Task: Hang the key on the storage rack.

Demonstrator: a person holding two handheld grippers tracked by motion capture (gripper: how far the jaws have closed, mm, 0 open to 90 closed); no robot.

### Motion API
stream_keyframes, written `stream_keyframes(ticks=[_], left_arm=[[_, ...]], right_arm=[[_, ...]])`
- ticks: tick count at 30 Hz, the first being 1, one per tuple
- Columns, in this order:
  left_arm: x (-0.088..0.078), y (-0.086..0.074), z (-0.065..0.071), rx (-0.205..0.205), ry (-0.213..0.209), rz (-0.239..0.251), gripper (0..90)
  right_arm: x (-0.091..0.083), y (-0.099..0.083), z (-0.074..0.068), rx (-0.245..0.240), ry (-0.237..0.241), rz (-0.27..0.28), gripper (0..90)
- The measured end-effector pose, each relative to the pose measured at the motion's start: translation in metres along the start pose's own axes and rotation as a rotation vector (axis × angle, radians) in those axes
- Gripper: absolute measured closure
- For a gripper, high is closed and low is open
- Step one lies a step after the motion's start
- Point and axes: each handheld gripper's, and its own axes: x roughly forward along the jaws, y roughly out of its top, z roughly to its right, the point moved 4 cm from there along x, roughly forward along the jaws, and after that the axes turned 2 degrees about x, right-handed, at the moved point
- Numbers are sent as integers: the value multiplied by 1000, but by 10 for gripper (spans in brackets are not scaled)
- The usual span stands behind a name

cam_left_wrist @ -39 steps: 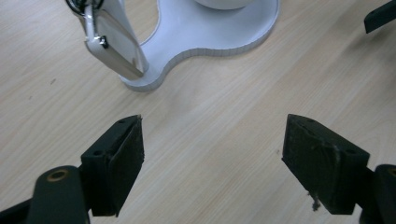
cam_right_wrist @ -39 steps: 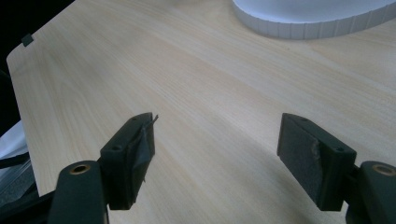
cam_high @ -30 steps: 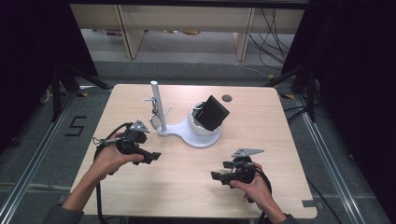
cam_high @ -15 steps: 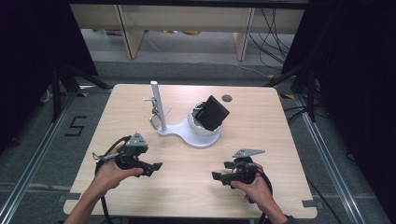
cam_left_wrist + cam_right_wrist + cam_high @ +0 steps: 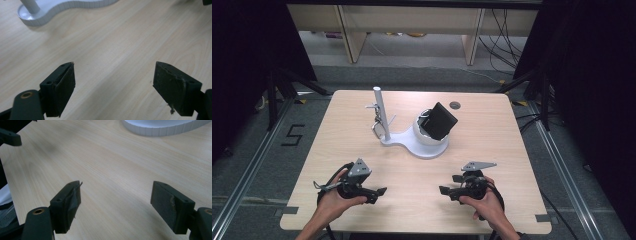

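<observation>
White stand (image 5: pixel 414 142) far-centre on table, black block (image 5: pixel 439 121) untouched | your left gripper (image 5: pixel 379 192) pulled back near-left; right gripper (image 5: pixel 444 191) unmoved near-right | both jaws apart, empty | nothing started yet

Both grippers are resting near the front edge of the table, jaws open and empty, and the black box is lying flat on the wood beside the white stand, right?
Not quite. The black box is not on the wood: the high view shows it tilted in the round cup of the white stand. The rest holds: the left gripper and the right gripper sit near the front edge, jaws open and empty.
</observation>
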Motion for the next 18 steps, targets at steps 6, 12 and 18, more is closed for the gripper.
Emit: stream_keyframes(ticks=[6,12,18], left_arm=[[6,-14,14,11,-19,6,179],[6,-26,14,-15,-14,40,179],[4,-42,15,-67,-10,54,179]], right_arm=[[1,0,-2,-34,2,0,255],[4,-1,-3,-32,26,-11,253],[7,-5,-8,-37,25,-46,224]])
